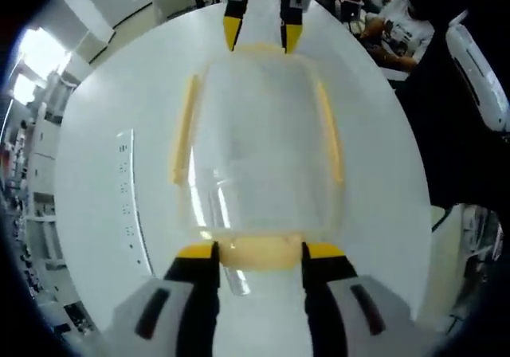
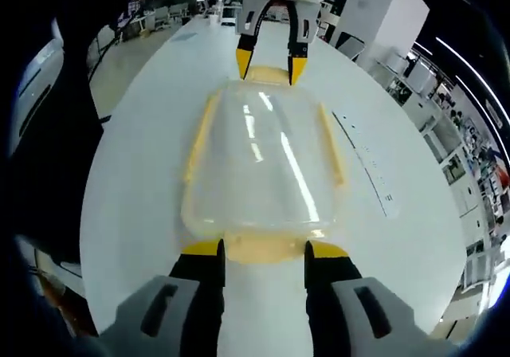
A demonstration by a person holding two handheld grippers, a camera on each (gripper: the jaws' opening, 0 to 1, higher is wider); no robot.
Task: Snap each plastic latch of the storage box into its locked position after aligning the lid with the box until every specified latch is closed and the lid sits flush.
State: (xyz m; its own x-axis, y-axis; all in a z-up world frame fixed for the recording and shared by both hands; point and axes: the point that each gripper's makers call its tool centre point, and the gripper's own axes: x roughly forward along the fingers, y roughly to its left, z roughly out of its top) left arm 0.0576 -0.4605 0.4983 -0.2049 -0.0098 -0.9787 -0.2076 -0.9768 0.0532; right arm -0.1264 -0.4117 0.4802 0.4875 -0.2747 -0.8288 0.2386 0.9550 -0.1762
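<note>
Under my work lies a broad white bench [image 1: 103,118], round at its edge, its top smooth and bare apart from a faint printed scale [image 1: 127,205] of small marks running along a thin curved line; I see that scale again off to the other side in the right gripper view [image 2: 370,170]. Past the far rim, in the left gripper view, a seated person in a white printed shirt [image 1: 402,34] is at another table. Beyond my bench, in the right gripper view, a big white pillar [image 2: 374,14] rises, with rows of desks [image 2: 458,146] further out, too small to make out.
</note>
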